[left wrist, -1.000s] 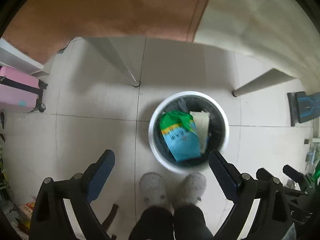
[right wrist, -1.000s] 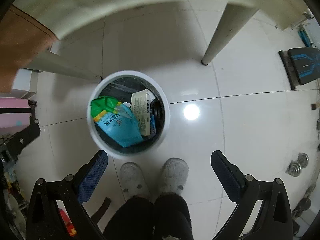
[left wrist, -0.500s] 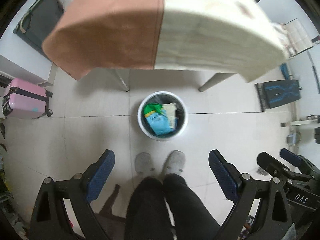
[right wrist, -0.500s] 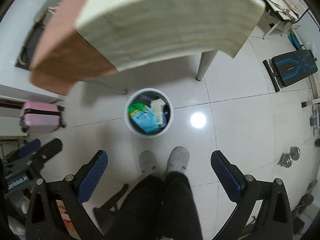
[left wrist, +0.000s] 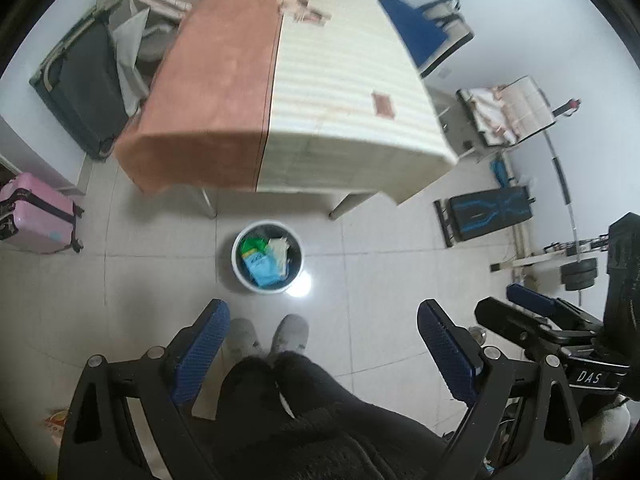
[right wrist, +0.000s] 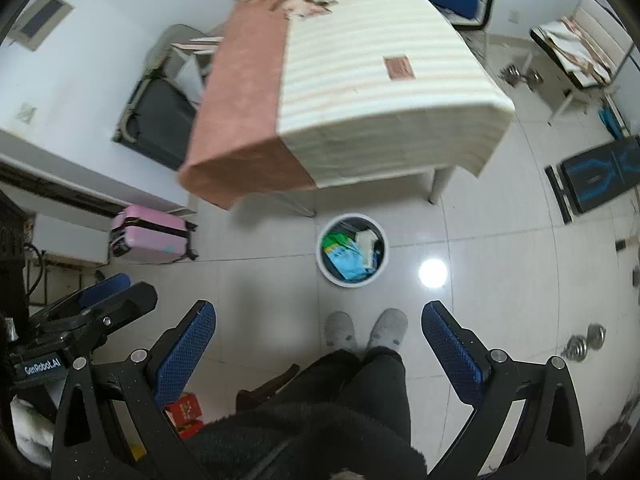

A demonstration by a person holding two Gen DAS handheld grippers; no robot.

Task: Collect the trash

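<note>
A white round trash bin (left wrist: 240, 270) stands on the tiled floor in front of the table; it also shows in the right wrist view (right wrist: 382, 268). Inside lie a blue and green packet (left wrist: 258, 264) and a pale carton (left wrist: 280, 250). My left gripper (left wrist: 324, 322) is open and empty, held high above the floor, well above the bin. My right gripper (right wrist: 318, 322) is open and empty at the same height. A small reddish flat piece (left wrist: 383, 105) lies on the striped tablecloth, also in the right wrist view (right wrist: 399, 67).
The table (left wrist: 328, 80) has a brown and striped cloth, with blurred items at its far end (left wrist: 304, 10). A pink suitcase (left wrist: 34, 216), a dark suitcase (left wrist: 86, 92), chairs, a blue bench (left wrist: 486, 214) and weights stand around. My feet (left wrist: 268, 334) are near the bin.
Both grippers have risen far from just above the bin, and the view has tilted up so the tabletop now shows. Both stay open and empty.
</note>
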